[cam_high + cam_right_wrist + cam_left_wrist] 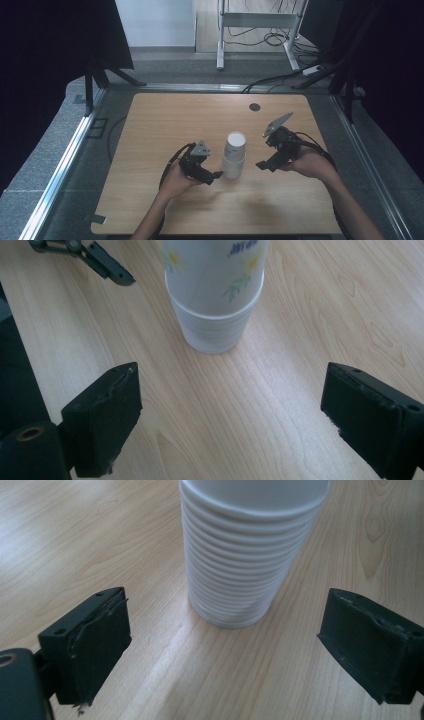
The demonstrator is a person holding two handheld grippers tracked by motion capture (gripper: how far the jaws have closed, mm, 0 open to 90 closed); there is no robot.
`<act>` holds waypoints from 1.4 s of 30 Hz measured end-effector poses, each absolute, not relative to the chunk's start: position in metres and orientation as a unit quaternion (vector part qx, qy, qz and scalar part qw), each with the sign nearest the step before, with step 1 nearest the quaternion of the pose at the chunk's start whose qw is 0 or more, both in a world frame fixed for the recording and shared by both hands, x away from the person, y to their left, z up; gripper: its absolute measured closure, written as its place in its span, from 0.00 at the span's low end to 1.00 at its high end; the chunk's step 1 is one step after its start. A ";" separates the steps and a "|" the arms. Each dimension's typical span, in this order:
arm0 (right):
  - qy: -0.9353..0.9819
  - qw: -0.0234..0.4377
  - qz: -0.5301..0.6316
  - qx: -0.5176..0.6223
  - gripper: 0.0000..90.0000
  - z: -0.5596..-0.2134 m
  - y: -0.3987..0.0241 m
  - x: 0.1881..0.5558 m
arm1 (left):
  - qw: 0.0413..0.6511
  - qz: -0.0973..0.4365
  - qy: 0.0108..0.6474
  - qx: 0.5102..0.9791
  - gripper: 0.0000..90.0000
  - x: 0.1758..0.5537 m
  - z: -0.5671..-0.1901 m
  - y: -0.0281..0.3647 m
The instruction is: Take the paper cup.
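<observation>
Cups [234,156] upright between left tool [218,175] and right tool [259,165], touching neither; both tools open, empty. Wooden bench [165,120]; grey floor [55,145] around.

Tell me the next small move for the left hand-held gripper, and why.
Probably ease the left hand-held gripper forward until its open jaws straddle the base of the stack of cups, then close. The stack stands upright just ahead, centred between the jaws, untouched, while the right hand-held gripper waits open beside it.
</observation>
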State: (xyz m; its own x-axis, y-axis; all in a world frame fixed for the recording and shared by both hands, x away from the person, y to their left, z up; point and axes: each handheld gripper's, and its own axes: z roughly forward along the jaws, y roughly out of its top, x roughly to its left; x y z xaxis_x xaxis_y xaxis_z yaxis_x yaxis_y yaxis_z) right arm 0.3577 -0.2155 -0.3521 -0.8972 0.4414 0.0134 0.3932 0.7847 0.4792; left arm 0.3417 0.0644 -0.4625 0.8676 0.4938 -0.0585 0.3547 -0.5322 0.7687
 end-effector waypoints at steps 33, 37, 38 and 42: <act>0.973 0.034 0.164 0.161 0.22 -0.329 -0.151 0.386 | 0.451 0.062 0.224 0.862 0.11 0.363 -0.463 0.031; 0.974 0.032 0.161 0.159 0.23 -0.327 -0.147 0.388 | 0.458 0.055 0.225 0.858 0.13 0.364 -0.463 0.031; 0.974 0.031 0.158 0.159 0.23 -0.327 -0.145 0.389 | 0.460 0.054 0.224 0.857 0.14 0.364 -0.463 0.031; 0.976 0.024 0.154 0.151 0.26 -0.325 -0.141 0.391 | 0.463 0.051 0.221 0.857 0.15 0.364 -0.464 0.030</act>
